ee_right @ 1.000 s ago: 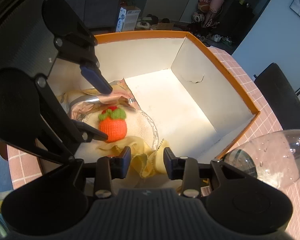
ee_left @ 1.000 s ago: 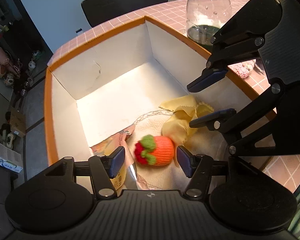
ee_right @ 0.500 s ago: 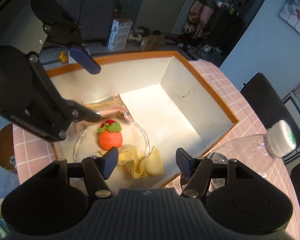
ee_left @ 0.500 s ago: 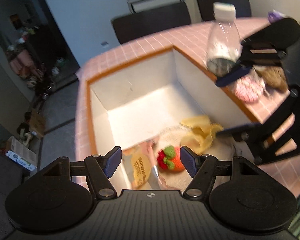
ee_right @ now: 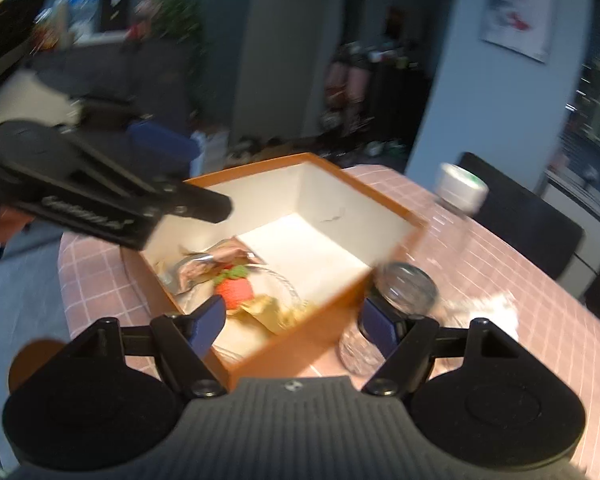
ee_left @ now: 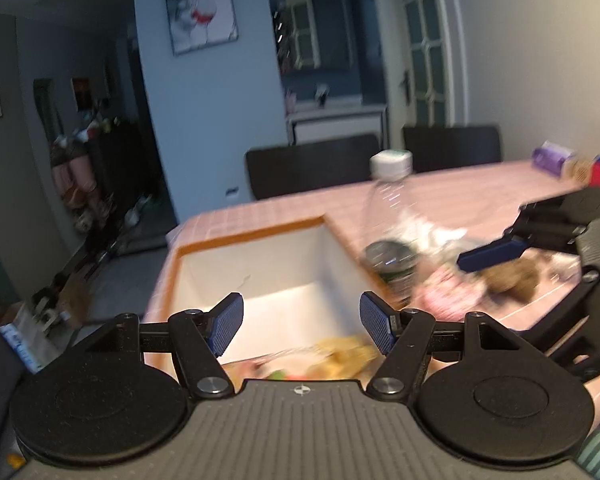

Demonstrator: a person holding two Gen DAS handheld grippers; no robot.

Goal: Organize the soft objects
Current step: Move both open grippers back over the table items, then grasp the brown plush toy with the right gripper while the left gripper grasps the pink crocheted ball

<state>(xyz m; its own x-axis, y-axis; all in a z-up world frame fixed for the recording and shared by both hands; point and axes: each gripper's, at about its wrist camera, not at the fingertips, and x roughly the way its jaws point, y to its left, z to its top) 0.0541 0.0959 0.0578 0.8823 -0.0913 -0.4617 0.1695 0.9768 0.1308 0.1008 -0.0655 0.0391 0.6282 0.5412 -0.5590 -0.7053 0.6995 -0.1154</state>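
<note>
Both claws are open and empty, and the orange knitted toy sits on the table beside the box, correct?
Not quite. The orange knitted toy lies inside the box, as the right wrist view shows. The left claw and right claw are indeed open and empty.

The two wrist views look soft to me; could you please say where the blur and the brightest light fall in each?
Left wrist view: the open left claw is sharp, while the clear plastic bottle with a white cap and the tabletop clutter smear. Right wrist view: the open right claw is crisp, the orange knitted fruit blurs, and the white floor of the orange-rimmed cardboard box glares brightest.
</note>
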